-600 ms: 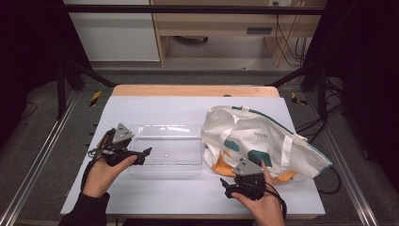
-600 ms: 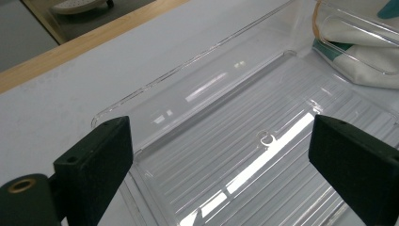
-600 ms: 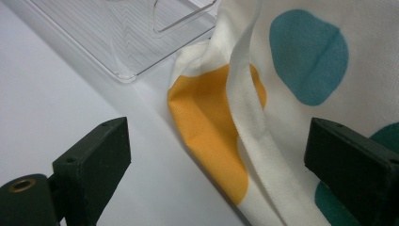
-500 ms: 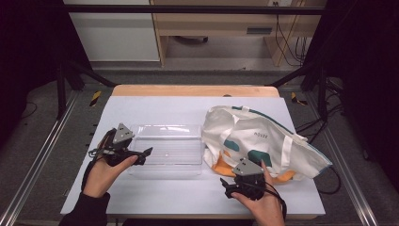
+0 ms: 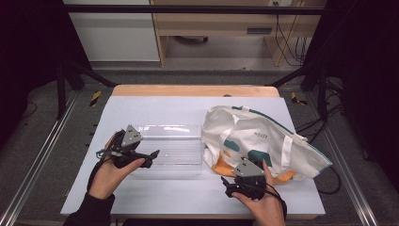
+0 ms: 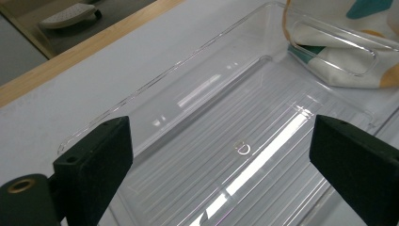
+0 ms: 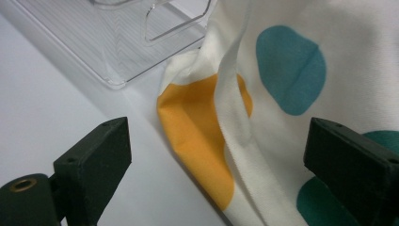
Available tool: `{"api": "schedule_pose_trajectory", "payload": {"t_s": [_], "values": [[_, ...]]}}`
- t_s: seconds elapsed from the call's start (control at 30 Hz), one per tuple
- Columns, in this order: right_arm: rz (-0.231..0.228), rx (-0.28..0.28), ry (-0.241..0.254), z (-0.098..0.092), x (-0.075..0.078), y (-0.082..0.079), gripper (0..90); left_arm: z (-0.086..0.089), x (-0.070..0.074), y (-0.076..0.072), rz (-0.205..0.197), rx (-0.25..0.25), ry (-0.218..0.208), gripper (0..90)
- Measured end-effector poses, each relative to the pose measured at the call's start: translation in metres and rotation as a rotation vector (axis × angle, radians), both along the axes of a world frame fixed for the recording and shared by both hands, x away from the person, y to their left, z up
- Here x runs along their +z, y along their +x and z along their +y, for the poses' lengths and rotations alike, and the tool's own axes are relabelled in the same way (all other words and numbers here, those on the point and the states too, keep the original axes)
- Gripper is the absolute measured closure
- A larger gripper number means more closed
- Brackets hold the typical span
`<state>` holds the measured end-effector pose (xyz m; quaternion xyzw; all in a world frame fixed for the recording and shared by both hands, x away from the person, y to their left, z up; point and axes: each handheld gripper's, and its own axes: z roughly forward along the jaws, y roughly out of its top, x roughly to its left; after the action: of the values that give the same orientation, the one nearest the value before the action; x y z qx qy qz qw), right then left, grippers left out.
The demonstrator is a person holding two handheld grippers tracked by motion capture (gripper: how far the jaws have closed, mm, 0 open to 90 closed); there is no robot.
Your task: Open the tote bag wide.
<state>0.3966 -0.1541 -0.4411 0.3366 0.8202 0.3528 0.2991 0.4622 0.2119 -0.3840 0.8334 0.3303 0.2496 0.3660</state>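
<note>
Clear plastic bin point(image 5: 169, 149) upright, empty; spotted cloth bag point(image 5: 256, 139) slumped touching its right end.

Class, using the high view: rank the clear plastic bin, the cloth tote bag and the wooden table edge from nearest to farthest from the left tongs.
1. Clear plastic bin: right at the left tongs.
2. Cloth tote bag: farther right, past the bin.
3. Wooden table edge: along the far side.
</note>
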Motion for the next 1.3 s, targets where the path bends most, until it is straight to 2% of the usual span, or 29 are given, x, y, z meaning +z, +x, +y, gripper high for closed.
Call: {"api": "schedule_pose_trajectory", "payload": {"t_s": [0.1,0.2,0.27,0.37,0.4,0.47,0.57,0.67,0.77,0.8,0.9,0.97,1.07,1.3], "values": [[-0.017,-0.005,-0.001,-0.003,0.003,-0.002,11.5,-0.007,0.004,-0.002,-0.01,-0.019,0.005,6.7],[-0.048,-0.002,0.038,-0.006,0.008,-0.004,17.6,-0.014,0.008,-0.006,-0.026,-0.034,0.006,6.8],[-0.05,0.004,0.048,-0.008,0.015,-0.007,24.3,-0.021,0.01,-0.008,-0.037,-0.048,0.016,7.1],[-0.043,0.032,0.051,-0.013,0.028,-0.01,28.6,-0.033,0.013,-0.008,-0.033,-0.093,0.001,7.8],[-0.04,0.034,0.054,-0.016,0.032,-0.011,30.6,-0.037,0.015,-0.007,-0.04,-0.106,0.011,7.9],[-0.047,0.041,0.037,-0.021,0.041,-0.012,34.8,-0.046,0.02,-0.004,-0.058,-0.126,0.028,8.1],[-0.068,0.053,-0.007,-0.033,0.059,-0.012,37.5,-0.057,0.027,0.007,-0.059,-0.14,-0.019,10.1],[-0.09,0.019,-0.035,-0.048,0.081,-0.011,38.2,-0.073,0.037,0.018,-0.05,-0.162,-0.016,10.5],[-0.123,-0.009,-0.057,-0.065,0.1,-0.005,46.9,-0.089,0.048,0.023,-0.051,-0.2,-0.016,11.3],[-0.128,-0.018,-0.071,-0.071,0.106,-0.001,52.1,-0.093,0.05,0.024,-0.05,-0.207,-0.017,11.6],[-0.136,-0.04,-0.113,-0.083,0.116,0.011,60.1,-0.108,0.059,0.029,-0.056,-0.24,-0.019,12.4],[-0.144,-0.06,-0.13,-0.09,0.121,0.021,63.5,-0.116,0.064,0.033,-0.057,-0.255,-0.024,12.8],[-0.13,-0.088,-0.133,-0.098,0.122,0.034,67.9,-0.125,0.071,0.039,-0.07,-0.264,-0.008,13.9],[-0.071,-0.122,-0.138,-0.106,0.11,0.056,72.4,-0.14,0.086,0.047,-0.095,-0.291,0.009,16.9]]}}
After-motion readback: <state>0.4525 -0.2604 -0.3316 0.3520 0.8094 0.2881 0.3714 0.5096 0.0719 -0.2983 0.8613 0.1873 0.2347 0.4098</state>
